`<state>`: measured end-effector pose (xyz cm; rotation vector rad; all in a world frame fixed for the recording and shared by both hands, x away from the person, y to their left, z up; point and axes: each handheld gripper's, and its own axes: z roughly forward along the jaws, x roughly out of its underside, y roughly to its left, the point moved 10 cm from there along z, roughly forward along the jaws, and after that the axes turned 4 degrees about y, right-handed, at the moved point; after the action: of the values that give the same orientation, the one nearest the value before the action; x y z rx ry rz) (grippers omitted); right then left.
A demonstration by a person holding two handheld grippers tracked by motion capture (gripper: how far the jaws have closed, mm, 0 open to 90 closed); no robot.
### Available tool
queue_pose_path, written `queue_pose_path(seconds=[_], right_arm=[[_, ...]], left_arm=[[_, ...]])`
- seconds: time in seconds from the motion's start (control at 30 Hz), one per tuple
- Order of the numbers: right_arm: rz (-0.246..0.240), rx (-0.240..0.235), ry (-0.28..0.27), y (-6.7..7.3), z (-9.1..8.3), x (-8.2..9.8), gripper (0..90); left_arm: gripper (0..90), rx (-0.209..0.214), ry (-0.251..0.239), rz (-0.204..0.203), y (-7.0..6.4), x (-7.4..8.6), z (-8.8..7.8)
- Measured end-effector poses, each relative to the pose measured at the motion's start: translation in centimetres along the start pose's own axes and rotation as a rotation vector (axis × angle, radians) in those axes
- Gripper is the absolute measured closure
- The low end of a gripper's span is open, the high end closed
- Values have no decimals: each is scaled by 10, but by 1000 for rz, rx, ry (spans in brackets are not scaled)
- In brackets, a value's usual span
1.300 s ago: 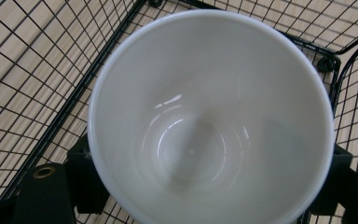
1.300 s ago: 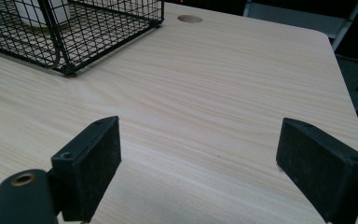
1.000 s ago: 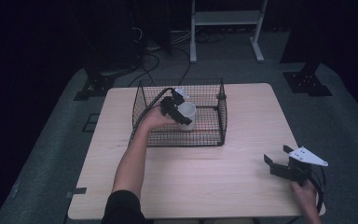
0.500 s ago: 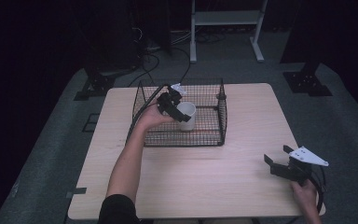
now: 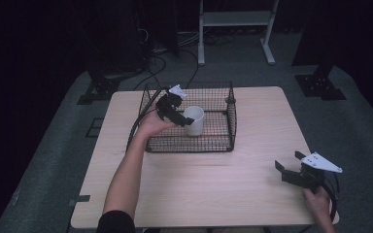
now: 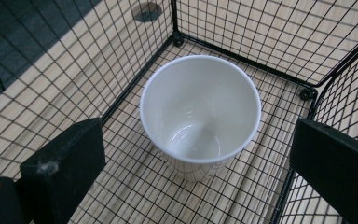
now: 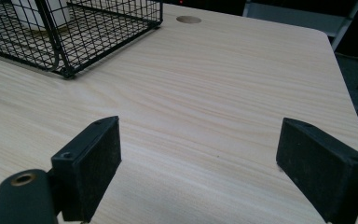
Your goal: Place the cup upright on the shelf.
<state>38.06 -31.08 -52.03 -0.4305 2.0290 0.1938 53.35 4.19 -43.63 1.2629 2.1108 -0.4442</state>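
Observation:
A white paper cup (image 5: 194,120) stands upright and empty inside a black wire basket (image 5: 189,145) at the back of the wooden table. My left gripper (image 5: 183,116) hovers over the basket just left of the cup, its jaws wide open. In the left gripper view the cup (image 6: 200,112) sits on the basket (image 6: 121,93) floor beyond my left gripper (image 6: 200,154), and neither jaw touches it. My right gripper (image 5: 289,162) rests low at the table's front right, open and empty. In the right gripper view, my right gripper (image 7: 200,154) faces bare wood, with the basket (image 7: 98,28) far off.
The table (image 5: 213,189) is light wood with a round cable hole (image 7: 189,19) behind the basket. A person's left forearm (image 5: 126,170) crosses the table's left side. Dark floor, cables and stand legs (image 5: 233,29) lie beyond the far edge.
The left gripper has drawn back a little to the left, and the cup now stands free on the basket floor. The right gripper has stayed put.

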Motion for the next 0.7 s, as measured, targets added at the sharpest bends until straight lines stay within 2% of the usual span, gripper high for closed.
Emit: queue_pose_path(seconds=[0.23,0.7], right_arm=[[0,0,0,0,0,0,130],[-6,-2,-2,0,0,0,131]], left_arm=[[29,-25,-29,9,-4,1,-16],[34,-55,-83,31,-22,4,-43]])
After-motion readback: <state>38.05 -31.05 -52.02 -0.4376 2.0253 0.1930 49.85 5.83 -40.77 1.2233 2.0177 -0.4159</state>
